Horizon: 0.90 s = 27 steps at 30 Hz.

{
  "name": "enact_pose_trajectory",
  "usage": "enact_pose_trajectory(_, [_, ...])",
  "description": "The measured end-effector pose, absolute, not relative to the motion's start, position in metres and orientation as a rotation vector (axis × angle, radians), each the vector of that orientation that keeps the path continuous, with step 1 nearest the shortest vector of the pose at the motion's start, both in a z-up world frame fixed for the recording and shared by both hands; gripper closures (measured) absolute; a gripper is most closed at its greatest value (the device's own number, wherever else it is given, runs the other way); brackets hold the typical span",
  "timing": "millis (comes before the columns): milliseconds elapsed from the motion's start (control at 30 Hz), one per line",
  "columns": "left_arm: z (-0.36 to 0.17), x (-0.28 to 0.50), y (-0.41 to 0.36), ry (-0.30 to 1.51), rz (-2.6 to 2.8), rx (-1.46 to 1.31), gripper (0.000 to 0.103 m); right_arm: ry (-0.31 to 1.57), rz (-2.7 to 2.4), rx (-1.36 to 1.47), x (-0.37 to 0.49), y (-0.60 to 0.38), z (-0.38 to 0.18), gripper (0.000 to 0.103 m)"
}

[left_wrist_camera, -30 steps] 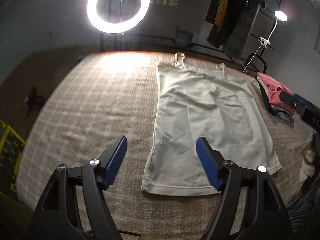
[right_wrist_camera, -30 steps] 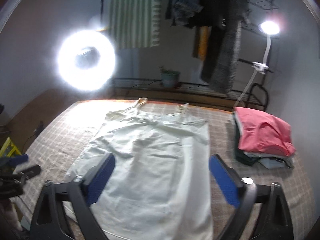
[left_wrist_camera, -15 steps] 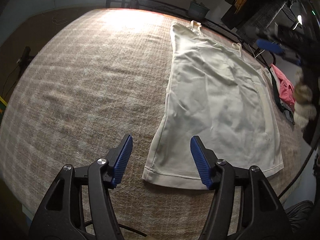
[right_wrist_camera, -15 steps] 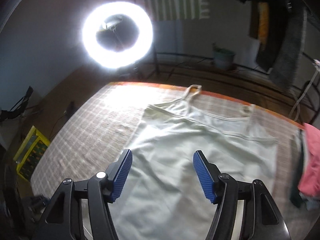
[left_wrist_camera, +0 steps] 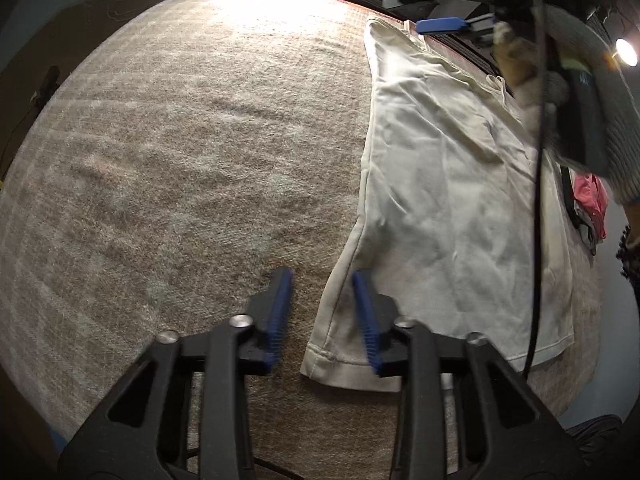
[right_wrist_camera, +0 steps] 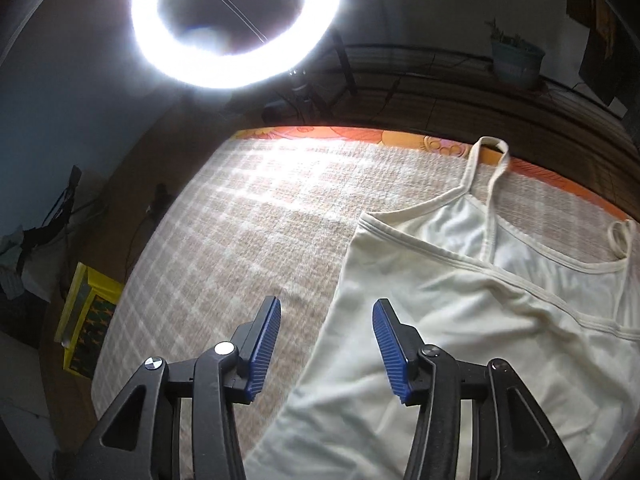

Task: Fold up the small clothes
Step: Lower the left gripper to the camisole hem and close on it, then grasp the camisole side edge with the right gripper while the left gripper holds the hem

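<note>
Cream-white camisole (left_wrist_camera: 448, 208) lies spread flat on a beige checked blanket (left_wrist_camera: 180, 160), straps toward the far edge, hem nearest the left gripper (left_wrist_camera: 322, 304). That gripper's blue fingers (left_wrist_camera: 280, 308) stand apart, straddling the garment's left side seam just above the hem corner. The right gripper (right_wrist_camera: 326, 344), fingers likewise apart, hangs over the same seam nearer the strapped top. A ring light (right_wrist_camera: 236, 20) glares beyond the blanket.

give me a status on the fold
Left gripper and right gripper open, both straddling the top's left edge. Top flat, unfolded. Nothing in the way.
</note>
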<state>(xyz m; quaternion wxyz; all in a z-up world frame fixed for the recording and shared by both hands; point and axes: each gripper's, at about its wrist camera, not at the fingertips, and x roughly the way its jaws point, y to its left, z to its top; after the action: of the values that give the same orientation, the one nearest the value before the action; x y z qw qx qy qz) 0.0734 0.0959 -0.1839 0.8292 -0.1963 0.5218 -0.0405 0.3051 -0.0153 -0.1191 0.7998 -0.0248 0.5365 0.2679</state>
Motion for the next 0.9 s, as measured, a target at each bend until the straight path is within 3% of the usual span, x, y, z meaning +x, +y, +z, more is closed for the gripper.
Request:
enact_pose_trajectory(67, [-0.187, 0.075, 0.098, 1.121, -0.113, -0.448, 0.096, 1.168, 0.561, -0.062, 0.316, -0.006, -0.128, 0.058])
enact_pose_trajectory(133, [-0.187, 0.075, 0.1, 1.119, -0.116, -0.46, 0.098, 1.188, 0.546, -0.071, 0.326, 0.003, -0.136, 0.059])
enact_pose_trajectory(633, [-0.165, 0.062, 0.101, 1.061, -0.182, -0.474, 0.1, 1.243, 0.425, -0.265, 0.361, 0.039, -0.179, 0.071])
enact_pose_trajectory(833, [-0.156, 0.061, 0.091, 1.046, -0.189, -0.466, 0.1, 1.228, 0.4, -0.32, 0.363, 0.038, -0.181, 0.101])
enact_pose_trajectory(900, [-0.15, 0.06, 0.086, 1.033, -0.198, -0.447, 0.1, 1.229, 0.416, -0.303, 0.364, 0.034, -0.18, 0.103])
